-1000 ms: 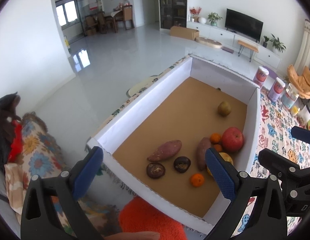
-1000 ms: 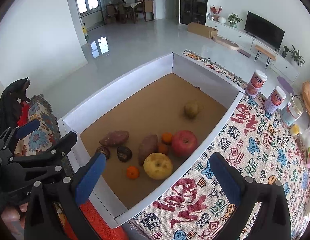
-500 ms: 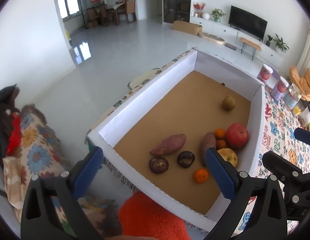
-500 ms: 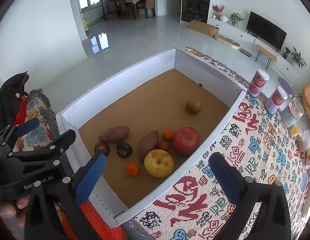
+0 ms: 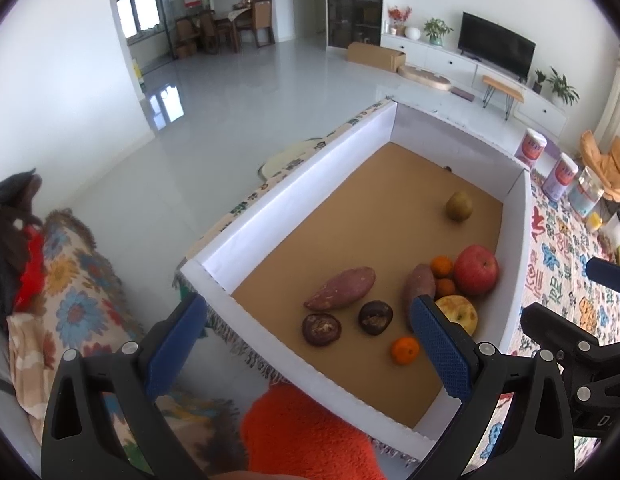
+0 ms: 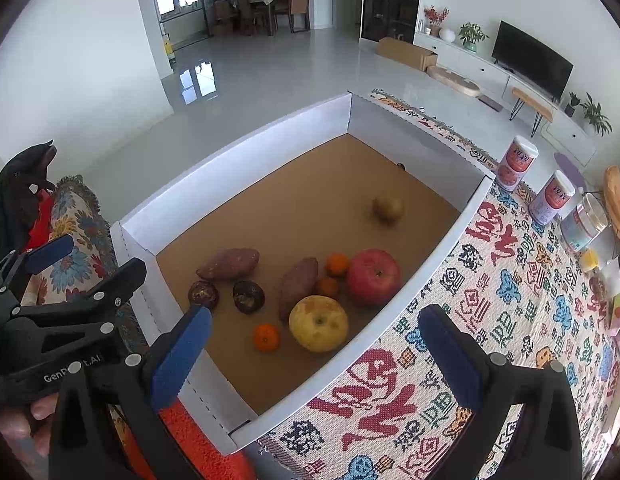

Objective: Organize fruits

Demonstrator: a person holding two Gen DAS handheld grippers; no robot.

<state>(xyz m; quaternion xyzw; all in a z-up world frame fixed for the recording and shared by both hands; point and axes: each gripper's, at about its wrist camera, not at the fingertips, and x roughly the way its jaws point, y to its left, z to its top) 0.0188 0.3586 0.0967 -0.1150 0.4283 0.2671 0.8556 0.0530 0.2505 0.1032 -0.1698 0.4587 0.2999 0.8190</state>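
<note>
Hovering above the near end of the white box (image 6: 246, 152), I hold my left gripper (image 5: 306, 344) and right gripper (image 6: 314, 344) side by side, both tilted down, jaws spread wide with nothing between them. My left one hangs over the box's near-left corner, my right over its right wall and the patterned cloth (image 6: 506, 320). Inside lie a red apple (image 6: 373, 277), a yellow apple (image 6: 319, 323), two sweet potatoes (image 6: 228, 264), small oranges (image 6: 266, 337) and a brownish pear (image 6: 388, 208) farther back.
</note>
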